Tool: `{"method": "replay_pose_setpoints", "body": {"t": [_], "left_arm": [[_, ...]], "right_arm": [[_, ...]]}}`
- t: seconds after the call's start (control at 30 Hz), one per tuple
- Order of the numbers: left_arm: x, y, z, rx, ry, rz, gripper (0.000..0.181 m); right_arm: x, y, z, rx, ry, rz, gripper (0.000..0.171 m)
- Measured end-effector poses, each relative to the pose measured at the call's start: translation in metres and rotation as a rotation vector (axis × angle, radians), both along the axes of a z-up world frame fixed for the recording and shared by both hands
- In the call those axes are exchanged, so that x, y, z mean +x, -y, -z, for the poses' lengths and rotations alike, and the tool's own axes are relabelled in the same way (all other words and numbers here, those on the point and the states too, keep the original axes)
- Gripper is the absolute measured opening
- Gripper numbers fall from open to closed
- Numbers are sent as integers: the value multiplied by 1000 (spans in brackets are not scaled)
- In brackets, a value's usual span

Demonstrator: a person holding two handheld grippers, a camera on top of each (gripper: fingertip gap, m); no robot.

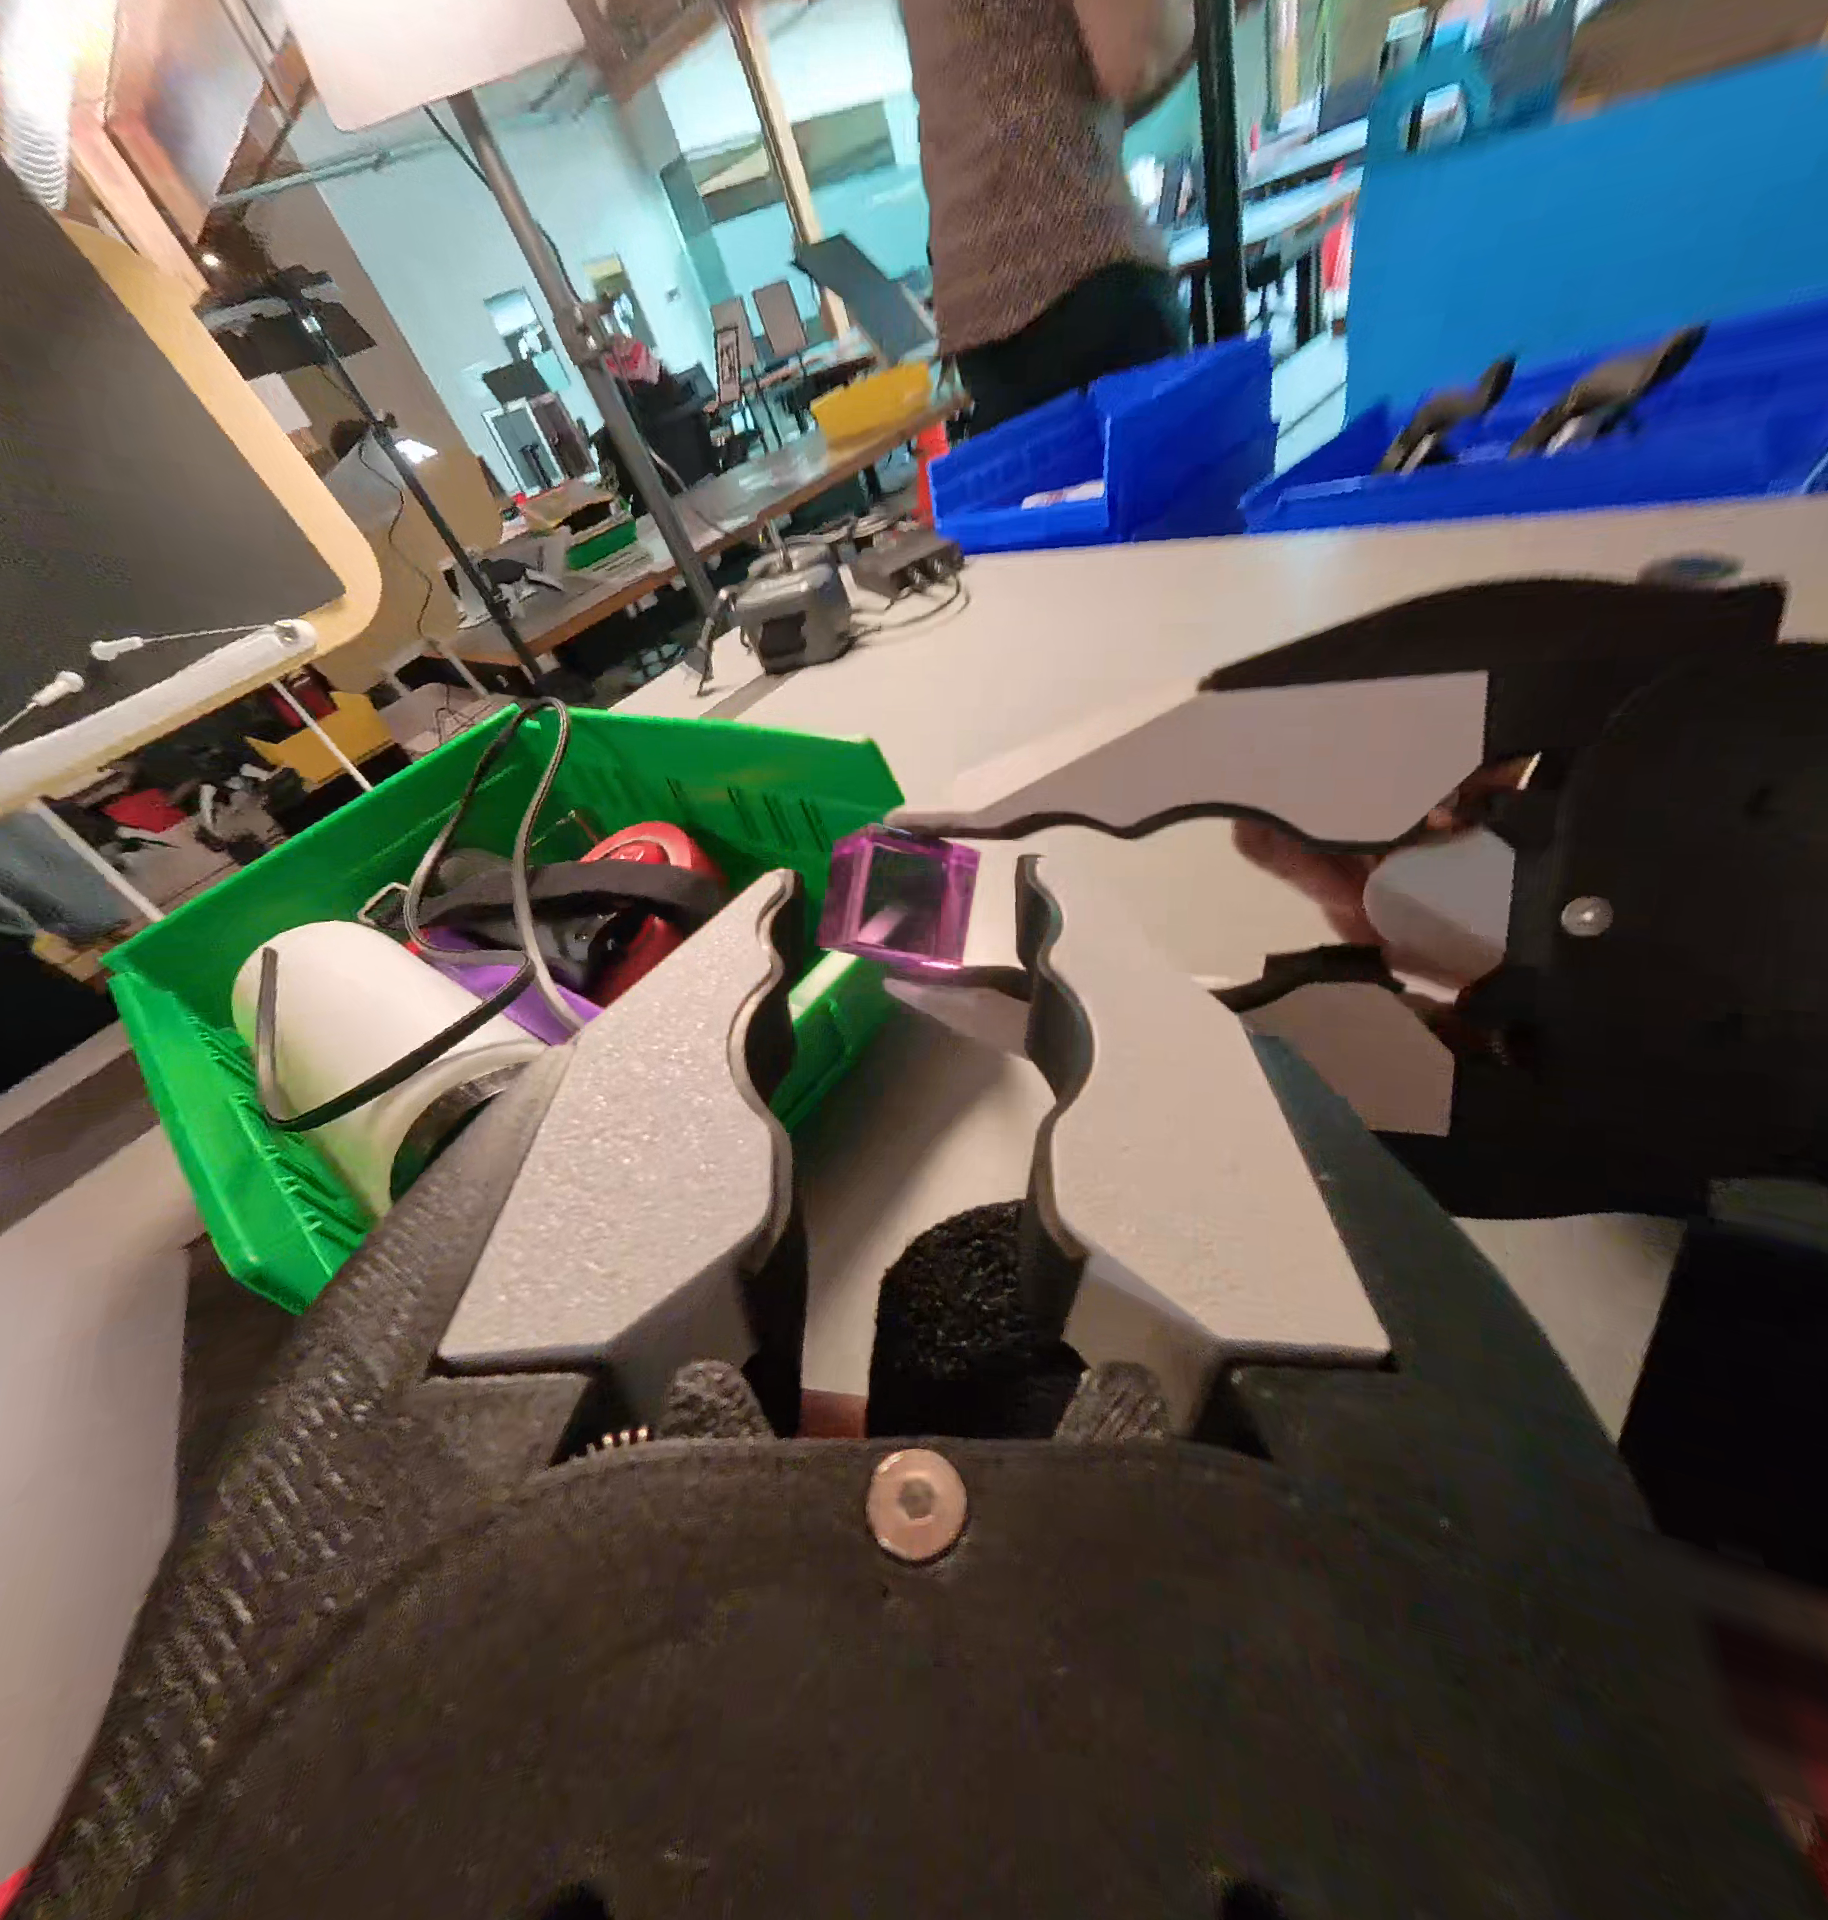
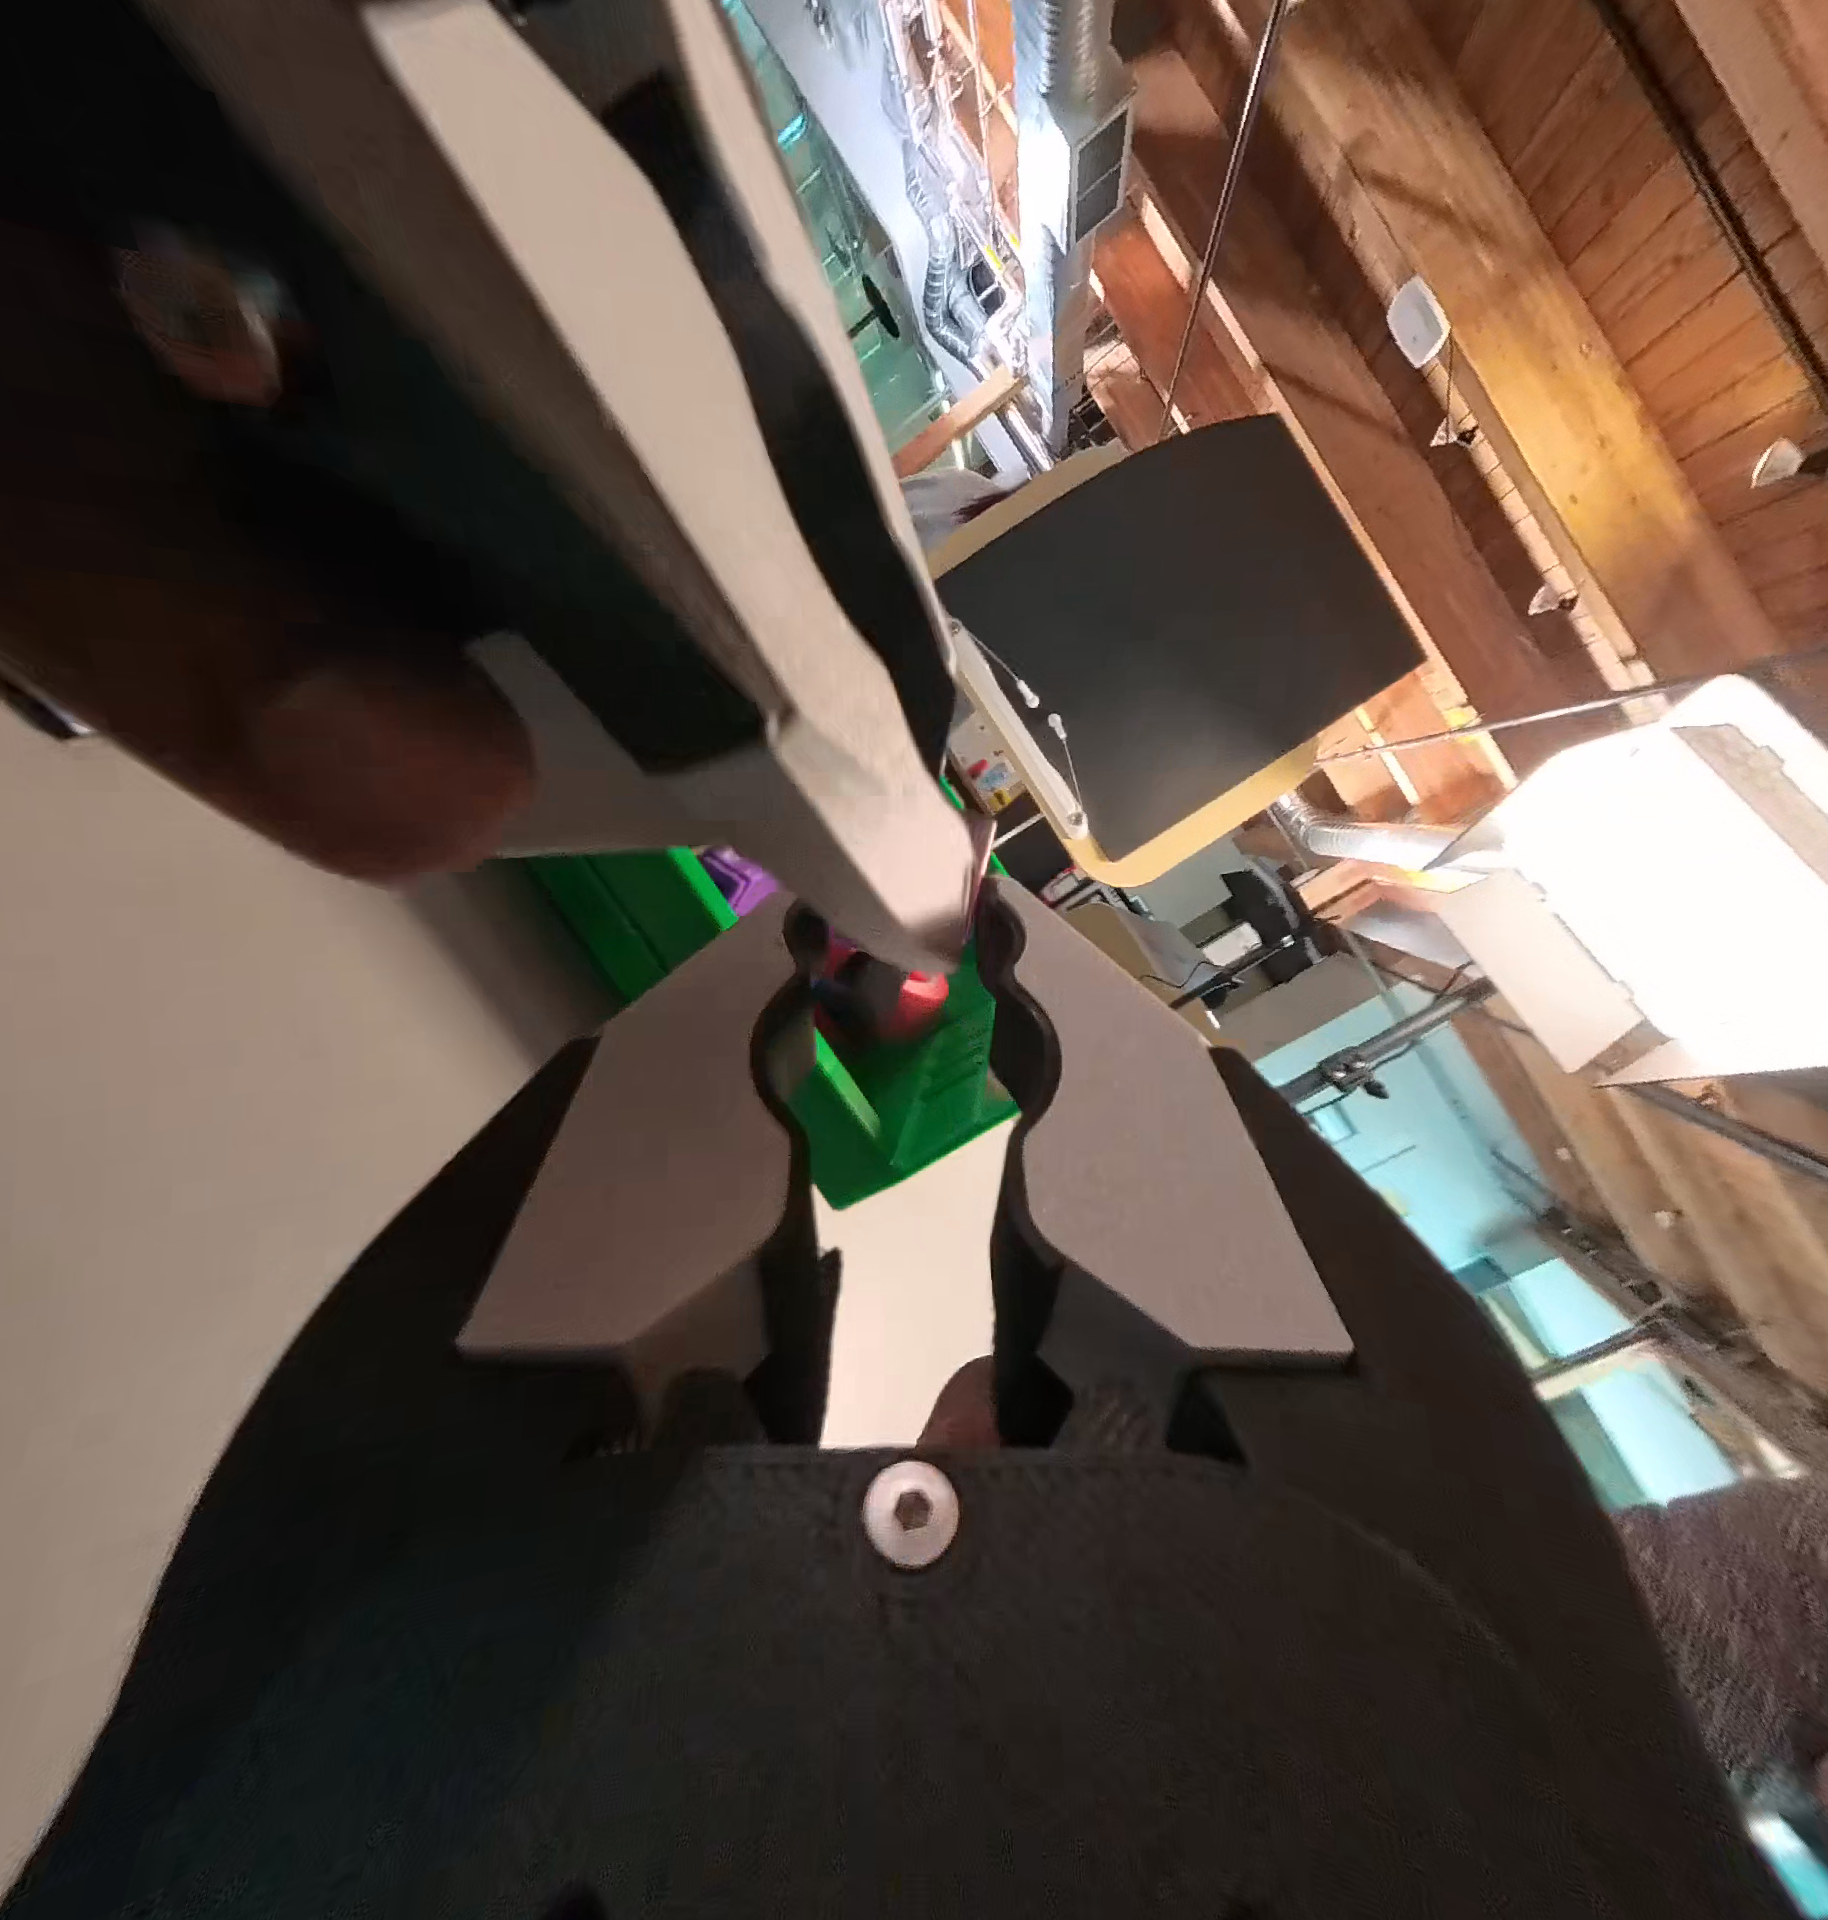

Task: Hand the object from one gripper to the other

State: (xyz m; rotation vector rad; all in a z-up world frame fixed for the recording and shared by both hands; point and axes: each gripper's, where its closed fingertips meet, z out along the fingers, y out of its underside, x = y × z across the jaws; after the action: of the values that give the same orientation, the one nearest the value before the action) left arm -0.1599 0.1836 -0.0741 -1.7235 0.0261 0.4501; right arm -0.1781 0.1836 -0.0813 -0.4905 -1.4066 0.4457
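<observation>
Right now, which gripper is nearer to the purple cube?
Right. The right gripper pinches the cube from above and below, touching it. The left gripper straddles it, open, one finger on each side, with a small gap showing.

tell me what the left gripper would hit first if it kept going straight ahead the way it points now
Most likely the purple cube, which sits just past the left gripper between its fingertips, pinched by the right gripper reaching in from the side. Behind it is the green bin.
</observation>
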Motion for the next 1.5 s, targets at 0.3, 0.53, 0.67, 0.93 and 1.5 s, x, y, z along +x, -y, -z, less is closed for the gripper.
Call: {"method": "replay_pose_setpoints", "body": {"t": [0.3,0.53,0.67,0.93,1.5], "left_arm": [[-14,-3,5,52,42,-77,27],[-8,1,-23,473,783,231,29],[1,-5,-20,521,951,309,28],[7,-9,-15,365,739,254,38],[0,-9,-3,197,260,26,27]], "right_arm": [[4,9,-6,-75,-41,-74,30],[11,2,-25,-529,-98,-230,45],[10,8,-23,-530,-107,-232,38],[10,-11,-19,-300,-62,-116,29],[9,-3,-13,-157,-61,-86,37]]}}
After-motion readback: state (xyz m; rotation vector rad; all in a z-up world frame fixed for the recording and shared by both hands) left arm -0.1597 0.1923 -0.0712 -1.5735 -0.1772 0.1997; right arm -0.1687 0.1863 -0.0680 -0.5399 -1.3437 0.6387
